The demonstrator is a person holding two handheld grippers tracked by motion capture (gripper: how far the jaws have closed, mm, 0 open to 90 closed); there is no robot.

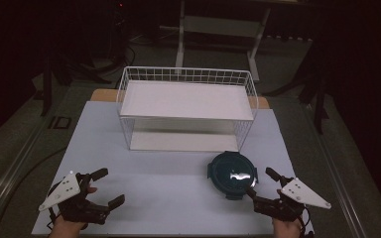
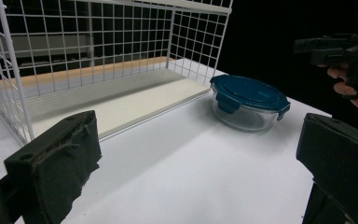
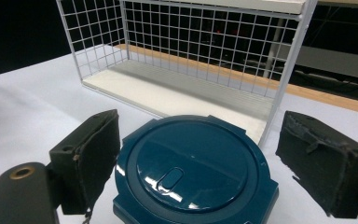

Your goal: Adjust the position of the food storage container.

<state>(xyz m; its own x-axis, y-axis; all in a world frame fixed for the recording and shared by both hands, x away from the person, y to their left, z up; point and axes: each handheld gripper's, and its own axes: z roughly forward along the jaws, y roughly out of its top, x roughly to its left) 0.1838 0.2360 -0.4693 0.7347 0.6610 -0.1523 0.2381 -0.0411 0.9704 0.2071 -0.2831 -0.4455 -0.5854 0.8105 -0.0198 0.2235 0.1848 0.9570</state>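
Observation:
A round glass container with a dark teal clip lid [image 1: 230, 174] stands on the white table [image 1: 168, 193], in front of the rack's right end. My right gripper [image 1: 262, 183] is open just to its right, near the front edge. In the right gripper view the lid [image 3: 191, 168] lies low between the two wide-apart pads [image 3: 86, 158], and no pad presses on it. My left gripper [image 1: 108, 187] rests open at the front left with nothing between its jaws. The left gripper view shows the container [image 2: 247, 93] across the table, with the right gripper [image 2: 340, 46] beyond it.
A white wire rack [image 1: 186, 106] with an upper and a lower shelf stands at the middle back of the table; its front side is open. Bare tabletop stretches between the two grippers. A dark floor and a table frame lie behind.

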